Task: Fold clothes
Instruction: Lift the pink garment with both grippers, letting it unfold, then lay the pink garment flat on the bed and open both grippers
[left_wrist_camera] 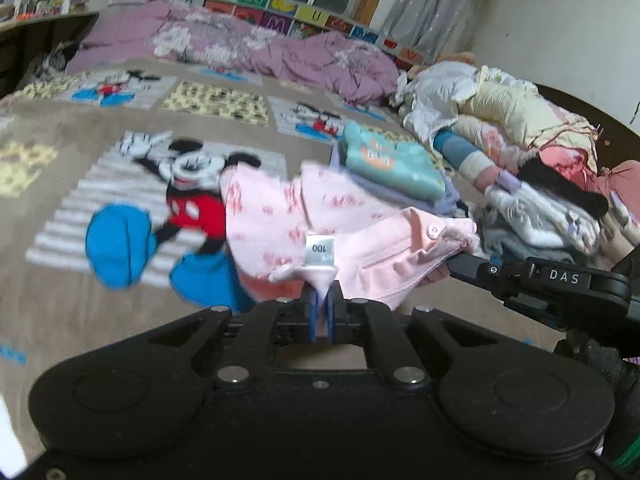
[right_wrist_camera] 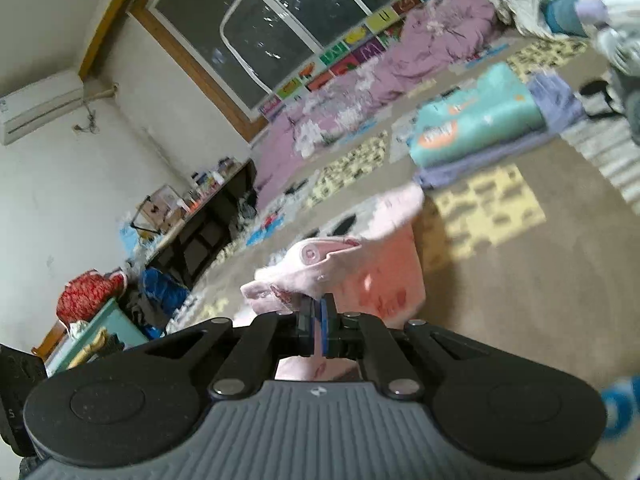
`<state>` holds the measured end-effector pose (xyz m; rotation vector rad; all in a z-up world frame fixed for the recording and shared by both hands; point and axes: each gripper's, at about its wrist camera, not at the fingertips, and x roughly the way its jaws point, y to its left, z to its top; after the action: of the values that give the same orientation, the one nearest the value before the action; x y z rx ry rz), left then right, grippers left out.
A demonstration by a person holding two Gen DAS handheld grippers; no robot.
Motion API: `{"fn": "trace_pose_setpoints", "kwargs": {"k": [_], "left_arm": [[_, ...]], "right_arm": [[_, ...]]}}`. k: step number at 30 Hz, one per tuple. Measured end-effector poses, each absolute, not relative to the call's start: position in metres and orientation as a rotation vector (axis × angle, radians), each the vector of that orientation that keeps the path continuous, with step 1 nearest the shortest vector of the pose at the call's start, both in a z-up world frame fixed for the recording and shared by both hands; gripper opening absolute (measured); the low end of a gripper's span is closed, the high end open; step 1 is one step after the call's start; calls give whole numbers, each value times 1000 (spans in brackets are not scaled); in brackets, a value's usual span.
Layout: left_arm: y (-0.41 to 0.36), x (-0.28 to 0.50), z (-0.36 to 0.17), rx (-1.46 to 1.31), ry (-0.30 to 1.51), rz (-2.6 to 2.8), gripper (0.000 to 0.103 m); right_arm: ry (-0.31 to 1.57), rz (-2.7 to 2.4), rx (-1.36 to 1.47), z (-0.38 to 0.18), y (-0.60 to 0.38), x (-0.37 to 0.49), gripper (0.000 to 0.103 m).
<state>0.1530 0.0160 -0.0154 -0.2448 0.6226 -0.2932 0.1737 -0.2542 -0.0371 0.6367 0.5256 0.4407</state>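
Here my left gripper has its fingers pinched on the collar edge of the pink garment, which hangs ahead of them over the bed. My right gripper pinches another edge of it. Beyond my left fingers, to the right, lies a folded teal garment.

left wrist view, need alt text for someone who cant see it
The left gripper is shut on the edge of a pink printed garment over a cartoon-mouse bedspread, while the right gripper grips its other end. Behind lie a folded teal top and a heap of unfolded clothes.
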Motion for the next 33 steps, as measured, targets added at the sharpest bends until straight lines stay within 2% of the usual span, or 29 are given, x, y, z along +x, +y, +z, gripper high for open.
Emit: {"fn": "trace_pose_setpoints", "kwargs": {"k": [14, 17, 18, 20, 22, 25, 27, 29, 33], "left_arm": [[3, 102, -67, -164, 718, -251, 1], [5, 95, -77, -182, 794, -263, 2], [5, 89, -80, -186, 822, -248, 4], [7, 77, -84, -172, 858, -238, 16], [9, 62, -86, -172, 879, -231, 40], [11, 40, -87, -189, 920, -226, 46], [12, 27, -85, -227, 946, -248, 52], [14, 17, -82, -283, 963, -282, 52], [21, 14, -69, -397, 882, -298, 52]], "right_arm": [[733, 321, 618, -88, -248, 108, 5], [791, 312, 598, -96, -244, 95, 9], [810, 313, 594, -98, -243, 90, 9], [842, 315, 588, -100, -241, 78, 12], [868, 325, 591, -104, -240, 66, 18], [889, 347, 602, -103, -239, 46, 27], [893, 370, 630, -103, -239, 35, 41], [888, 391, 693, -103, -244, 25, 49], [828, 364, 824, -103, -261, 22, 54]]}}
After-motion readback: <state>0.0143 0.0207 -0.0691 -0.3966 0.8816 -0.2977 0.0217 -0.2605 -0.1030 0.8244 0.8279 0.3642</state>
